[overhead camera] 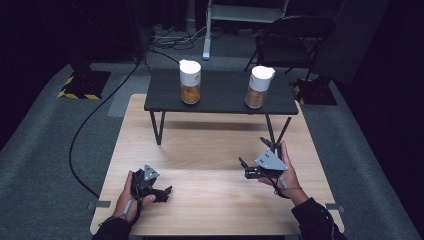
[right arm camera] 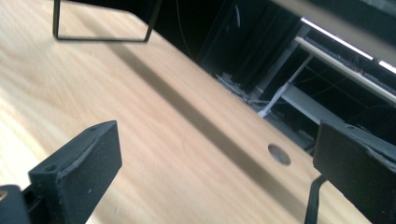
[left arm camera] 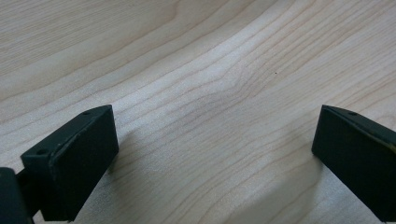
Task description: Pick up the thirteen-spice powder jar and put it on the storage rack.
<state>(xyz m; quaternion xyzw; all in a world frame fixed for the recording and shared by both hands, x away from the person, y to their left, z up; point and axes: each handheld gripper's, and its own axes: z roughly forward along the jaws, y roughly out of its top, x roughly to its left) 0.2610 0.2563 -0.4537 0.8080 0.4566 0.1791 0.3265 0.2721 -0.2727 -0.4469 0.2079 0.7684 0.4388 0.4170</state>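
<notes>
Two clear jars with white lids and orange-brown contents stand on a low black shelf (overhead camera: 222,92): one jar (overhead camera: 190,81) at its left, the other jar (overhead camera: 259,86) at its right. My left gripper (overhead camera: 165,192) rests low over the wooden table (overhead camera: 200,150) near the front left, held by a hand. In the left gripper view the left gripper (left arm camera: 215,158) is open, with only bare wood between its jaws. My right gripper (overhead camera: 253,152) is held above the table at the front right. It is also open (right arm camera: 215,168) and holds nothing.
The black shelf stands on thin wire legs (right arm camera: 102,23) at the table's far half. A round hole (right arm camera: 279,154) is in the tabletop near its edge. A black cable (overhead camera: 85,130) runs over the grey floor at left. A dark chair (overhead camera: 295,40) stands behind the table.
</notes>
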